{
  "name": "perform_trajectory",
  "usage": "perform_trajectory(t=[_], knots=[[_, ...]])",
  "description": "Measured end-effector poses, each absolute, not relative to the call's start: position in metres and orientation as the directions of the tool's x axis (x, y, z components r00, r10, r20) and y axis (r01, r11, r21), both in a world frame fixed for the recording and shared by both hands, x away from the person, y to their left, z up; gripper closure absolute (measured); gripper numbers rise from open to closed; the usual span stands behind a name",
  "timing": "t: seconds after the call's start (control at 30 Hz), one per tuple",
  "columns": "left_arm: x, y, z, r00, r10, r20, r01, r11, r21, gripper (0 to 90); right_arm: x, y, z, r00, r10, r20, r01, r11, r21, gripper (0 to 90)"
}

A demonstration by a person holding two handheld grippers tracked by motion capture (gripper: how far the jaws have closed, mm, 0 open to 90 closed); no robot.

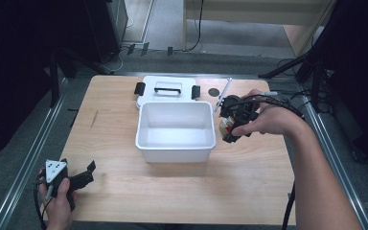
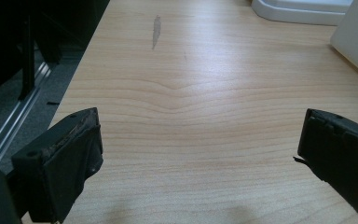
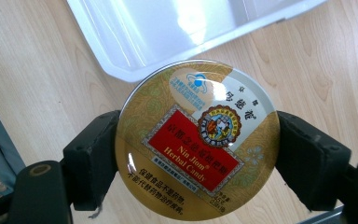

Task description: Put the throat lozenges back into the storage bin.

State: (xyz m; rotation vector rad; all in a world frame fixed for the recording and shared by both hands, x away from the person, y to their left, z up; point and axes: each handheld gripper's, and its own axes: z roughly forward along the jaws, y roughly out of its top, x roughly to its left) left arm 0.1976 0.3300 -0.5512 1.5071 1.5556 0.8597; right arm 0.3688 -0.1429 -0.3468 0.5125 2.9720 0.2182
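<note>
A round gold candy tin [image 3: 196, 140] with a red label is clamped between the two black jaws of my right gripper [image 1: 228, 128], just right of the white bin's near-right corner. The tin [image 1: 226, 127] hangs a little above the table. The open white plastic bin [image 1: 146, 136] stands mid-table with nothing visible inside it; its rim [image 3: 121, 65] lies just beyond the tin. My left gripper [image 1: 87, 173] rests at the table's front-left corner, jaws spread wide over bare wood, and nothing is between its fingers [image 2: 70, 154].
The bin's white lid [image 1: 148, 82] with black latches and a handle lies flat behind the bin. A thin rod [image 1: 224, 92] and a dark round spot [image 1: 213, 91] sit at the back right. The wooden table [image 1: 172, 187] is bare across its front.
</note>
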Motion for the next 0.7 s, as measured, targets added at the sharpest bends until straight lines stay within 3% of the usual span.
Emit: perform_trajectory(t=[0.7], knots=[[0.198, 0.33, -0.551, 0.021, 0.996, -0.083, 0.463, 0.064, 0.884, 0.2, 0.372, -0.114, -0.346, -0.948, 0.305, -0.091, 0.288, 0.944, 0.161, 20.8]])
